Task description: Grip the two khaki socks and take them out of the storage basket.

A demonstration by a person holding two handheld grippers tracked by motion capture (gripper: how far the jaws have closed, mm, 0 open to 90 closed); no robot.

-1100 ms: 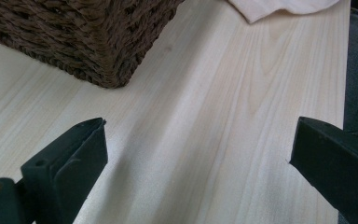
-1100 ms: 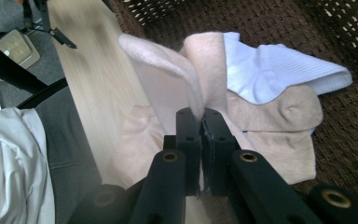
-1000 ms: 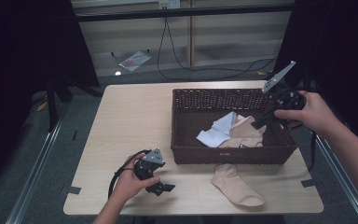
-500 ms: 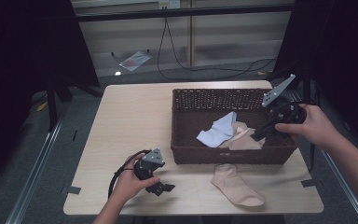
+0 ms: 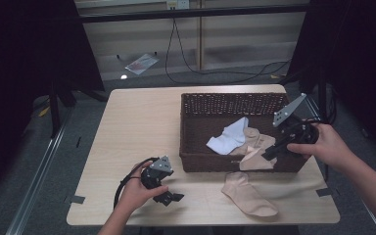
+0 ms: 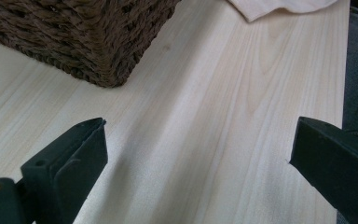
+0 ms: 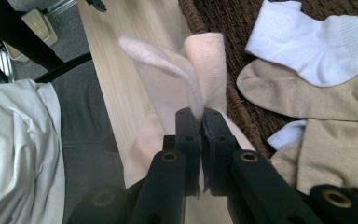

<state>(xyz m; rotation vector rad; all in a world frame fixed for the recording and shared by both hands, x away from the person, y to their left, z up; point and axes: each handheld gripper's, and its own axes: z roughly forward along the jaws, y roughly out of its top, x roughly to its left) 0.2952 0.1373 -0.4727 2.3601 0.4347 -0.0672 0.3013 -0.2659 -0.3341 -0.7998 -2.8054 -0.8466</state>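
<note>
Right now the right hand-held gripper (image 5: 270,152) sits over the basket's (image 5: 235,164) front right corner, its jaws pressed together on a thin fold of a beige sock (image 7: 200,70). In the right gripper view that fold stands up from the jaw tips, and the sock's body hangs across the basket's front rim, part inside and part over the pale worktop (image 7: 116,42). In the high view the same sock (image 5: 255,157) lies draped at the basket's front wall, right of its middle, with the person's right hand (image 5: 323,144) just behind the gripper.

Inside the basket, a white sock (image 5: 230,136) lies near the middle, and another beige sock (image 5: 253,138) lies against its right side, both behind the clamped one. A further beige sock (image 5: 247,193) lies flat on the worktop (image 5: 142,117) just in front of the basket, apart from its wall.

The left hand-held gripper (image 5: 172,198) rests low on the worktop, in front of the basket and off its left corner, held in the left hand (image 5: 137,188). Its jaws stand wide apart with nothing between them; the left gripper view shows bare wood in the gap and the basket's corner (image 6: 74,42) ahead.
</note>
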